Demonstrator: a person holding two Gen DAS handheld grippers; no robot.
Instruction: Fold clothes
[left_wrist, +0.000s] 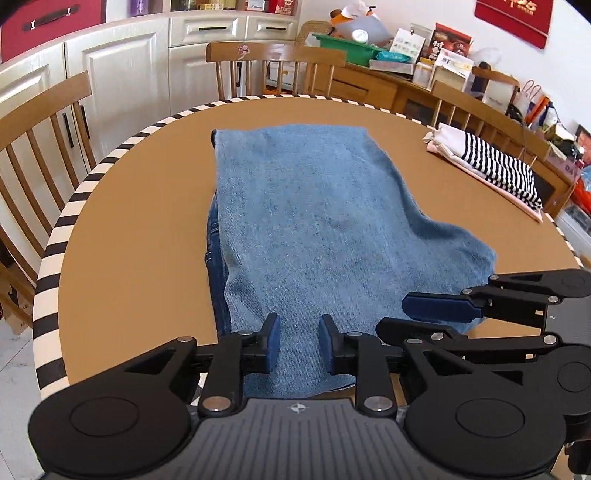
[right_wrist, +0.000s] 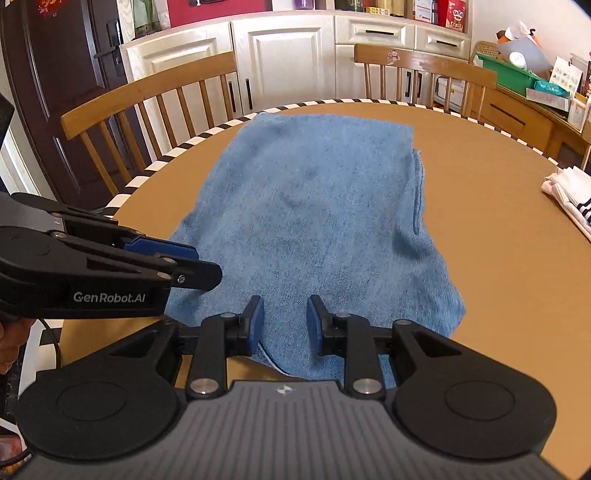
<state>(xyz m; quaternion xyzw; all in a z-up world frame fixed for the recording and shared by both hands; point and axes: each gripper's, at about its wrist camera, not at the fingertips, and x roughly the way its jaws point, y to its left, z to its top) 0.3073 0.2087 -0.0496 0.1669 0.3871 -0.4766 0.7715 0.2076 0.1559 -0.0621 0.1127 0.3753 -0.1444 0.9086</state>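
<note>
Here, folded jeans (left_wrist: 314, 221) mid-table (left_wrist: 129, 240), bare tabletop either side.

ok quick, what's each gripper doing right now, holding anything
Left gripper: open, nothing held, over the near edge of the jeans.
Right gripper: open, nothing held, over the same edge.

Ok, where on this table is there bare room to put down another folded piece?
Bare table lies between the jeans and the striped rim, and between the jeans and the striped folded clothes. Crowded: the near edge, where left gripper and right gripper hover over denim.
</note>
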